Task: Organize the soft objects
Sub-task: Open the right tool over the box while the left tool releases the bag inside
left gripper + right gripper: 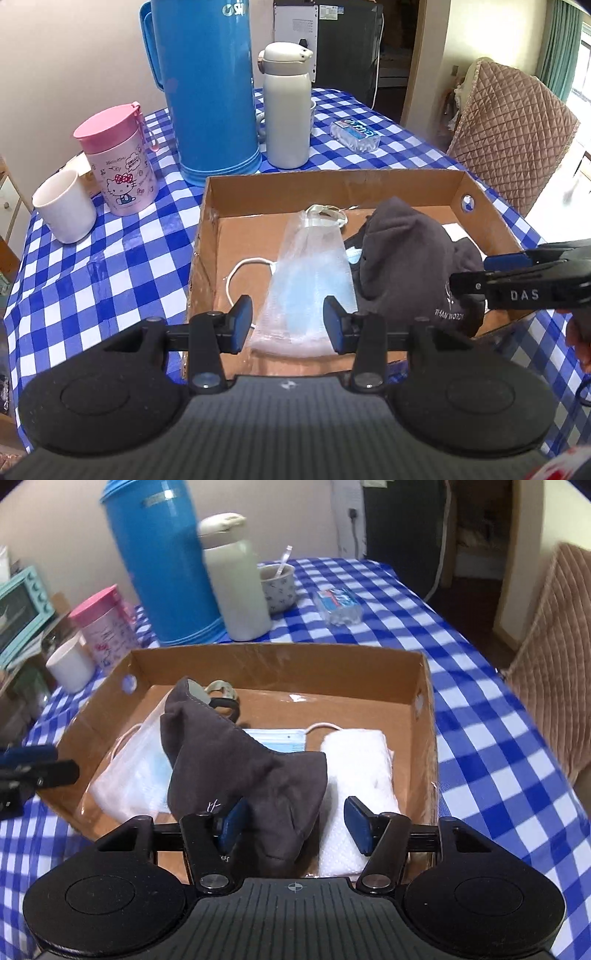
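Note:
A shallow cardboard box [332,188] [277,664] sits on the blue checked tablecloth. In it lie a clear bag with a blue mask inside [310,280] [129,775], a loose blue face mask [280,738], a folded white towel [358,760] and a dark grey cloth [406,258] [240,768] bunched up in a peak. My left gripper [288,323] [62,762] hovers open over the near end of the bag, its pads clear of it. My right gripper [295,827] [471,273] stands open around the grey cloth's near corner, which rests against the left pad only.
Behind the box stand a tall blue thermos [210,92], a white bottle [286,110], a pink lidded cup [122,162], a white cup [64,206], a bowl with a spoon [277,583] and a tissue pack [354,134]. A quilted chair [509,129] stands at the right.

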{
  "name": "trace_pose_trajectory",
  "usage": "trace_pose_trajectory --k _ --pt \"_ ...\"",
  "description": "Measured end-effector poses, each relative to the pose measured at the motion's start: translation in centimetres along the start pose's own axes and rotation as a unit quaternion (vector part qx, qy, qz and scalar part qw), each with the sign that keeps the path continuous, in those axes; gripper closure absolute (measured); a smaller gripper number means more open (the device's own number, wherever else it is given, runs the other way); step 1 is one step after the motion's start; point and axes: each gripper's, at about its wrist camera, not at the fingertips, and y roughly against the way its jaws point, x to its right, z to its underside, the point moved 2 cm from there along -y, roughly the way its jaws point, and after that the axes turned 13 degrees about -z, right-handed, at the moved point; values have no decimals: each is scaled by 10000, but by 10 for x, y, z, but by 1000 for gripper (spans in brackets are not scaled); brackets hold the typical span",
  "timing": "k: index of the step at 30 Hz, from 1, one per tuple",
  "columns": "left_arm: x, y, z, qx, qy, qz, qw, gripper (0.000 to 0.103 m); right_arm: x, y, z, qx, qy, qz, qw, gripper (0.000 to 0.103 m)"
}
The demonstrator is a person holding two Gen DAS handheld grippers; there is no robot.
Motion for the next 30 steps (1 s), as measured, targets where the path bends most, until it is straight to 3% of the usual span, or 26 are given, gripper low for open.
trace_pose_trajectory --k 7,30 --pt "-1 5 0 -1 3 -36 10000 59 -7 12 2 57 137 -37 9999 35" --pt "3 73 15 151 112 47 9998 56 -25 101 18 515 -45 -364 9980 34"
